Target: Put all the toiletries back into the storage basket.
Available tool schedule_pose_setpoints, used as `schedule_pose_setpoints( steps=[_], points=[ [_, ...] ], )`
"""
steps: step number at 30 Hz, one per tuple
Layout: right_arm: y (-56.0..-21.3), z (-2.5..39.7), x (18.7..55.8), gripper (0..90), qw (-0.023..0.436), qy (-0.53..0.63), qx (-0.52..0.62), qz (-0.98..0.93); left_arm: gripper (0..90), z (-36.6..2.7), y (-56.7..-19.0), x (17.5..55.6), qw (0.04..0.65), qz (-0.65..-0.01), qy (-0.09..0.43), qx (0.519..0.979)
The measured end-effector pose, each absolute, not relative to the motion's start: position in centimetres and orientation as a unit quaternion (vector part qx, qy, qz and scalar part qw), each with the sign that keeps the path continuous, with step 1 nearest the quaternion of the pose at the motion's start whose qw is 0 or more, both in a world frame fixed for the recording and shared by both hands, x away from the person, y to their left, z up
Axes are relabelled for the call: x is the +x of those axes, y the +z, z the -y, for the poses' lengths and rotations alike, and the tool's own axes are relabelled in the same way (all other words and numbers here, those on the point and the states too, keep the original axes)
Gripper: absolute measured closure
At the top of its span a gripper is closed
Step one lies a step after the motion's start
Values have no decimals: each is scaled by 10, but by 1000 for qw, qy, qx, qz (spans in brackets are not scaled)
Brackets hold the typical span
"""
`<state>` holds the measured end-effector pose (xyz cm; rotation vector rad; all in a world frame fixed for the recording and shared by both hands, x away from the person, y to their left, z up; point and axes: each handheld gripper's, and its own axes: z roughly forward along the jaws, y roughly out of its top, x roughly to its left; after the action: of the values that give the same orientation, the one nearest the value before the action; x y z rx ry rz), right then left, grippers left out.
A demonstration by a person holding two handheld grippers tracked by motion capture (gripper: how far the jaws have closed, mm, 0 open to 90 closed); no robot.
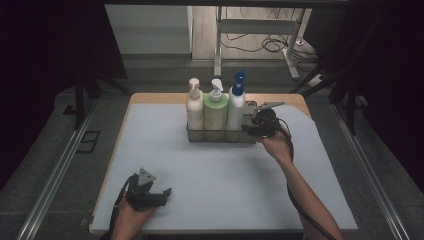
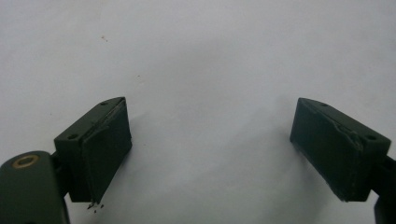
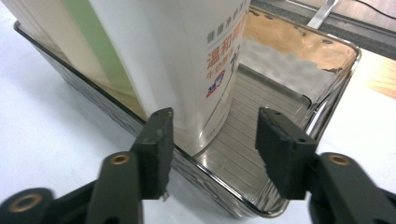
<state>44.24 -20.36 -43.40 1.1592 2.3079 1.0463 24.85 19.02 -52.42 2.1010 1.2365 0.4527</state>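
Metal tray (image 1: 220,136) holds three pump bottles (image 1: 216,107), one slot free.

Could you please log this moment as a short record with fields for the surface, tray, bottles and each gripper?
surface: white sheet on a wooden table
tray: shiny metal tray at the far middle of the sheet
bottles: cream bottle, green bottle, white bottle with blue pump, upright in a row in the tray
left gripper: open, over bare sheet near the front edge
right gripper: open, at the tray's right end, beside the white bottle
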Motion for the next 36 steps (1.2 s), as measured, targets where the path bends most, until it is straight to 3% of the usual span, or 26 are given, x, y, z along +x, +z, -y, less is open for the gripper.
schedule_pose_setpoints(
  steps=[12, 22, 36],
  points=[
    [-419, 209, 424, 268, 189, 370, 383, -825, 121, -190, -524, 248, 325, -472, 173, 801],
    [-412, 214, 407, 251, 189, 364, 366, -836, 121, -190, -524, 249, 325, -472, 173, 801],
    [-404, 225, 376, 148, 175, 373, 362, -836, 121, -190, -524, 249, 324, -472, 172, 802]
  ],
)
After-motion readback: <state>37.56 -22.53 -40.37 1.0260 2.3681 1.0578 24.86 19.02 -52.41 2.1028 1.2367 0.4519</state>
